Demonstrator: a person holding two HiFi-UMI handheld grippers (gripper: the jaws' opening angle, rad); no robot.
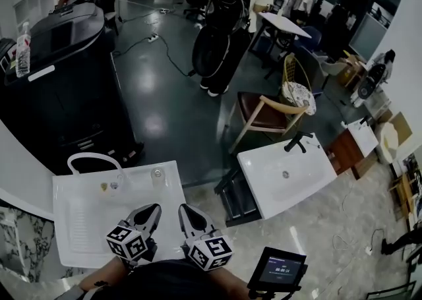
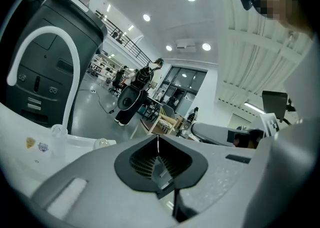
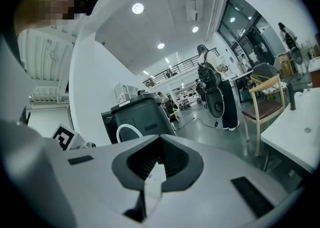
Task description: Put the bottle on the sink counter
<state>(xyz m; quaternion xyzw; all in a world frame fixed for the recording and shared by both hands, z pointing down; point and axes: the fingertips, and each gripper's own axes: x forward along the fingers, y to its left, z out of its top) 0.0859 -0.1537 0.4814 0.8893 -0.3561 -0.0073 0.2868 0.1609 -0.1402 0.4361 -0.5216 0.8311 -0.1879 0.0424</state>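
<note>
- The left tool (image 1: 151,211) and the right tool (image 1: 187,212) hover side by side over the near edge of the sink worktop (image 1: 79,233), close to the person's body. Both point forward and almost level.
- In each gripper view the two jaws are together at their tips, and nothing is caught between them. So both tools are empty.
- On the sink worktop, past the tools, stands a white arched tap (image 1: 91,157), and near its far right corner is a small clear round thing (image 1: 157,174). I cannot tell what that thing is.
- The bottle (image 1: 23,48), clear with a pale cap, stands upright on the top of a big black machine (image 1: 69,84) behind the sink worktop, at the far left. It is well apart from both tools.
- I judge that the task is at its beginning: the bottle is not yet grasped, and the step in hand is the reach toward it.
- The next move calls for one tool, most likely the left one because it is on the nearer side, to open its jaws, go forward and up over the tap, and close round the body of the bottle. Only then can the bottle come down to a bare place on the sink worktop.
</note>
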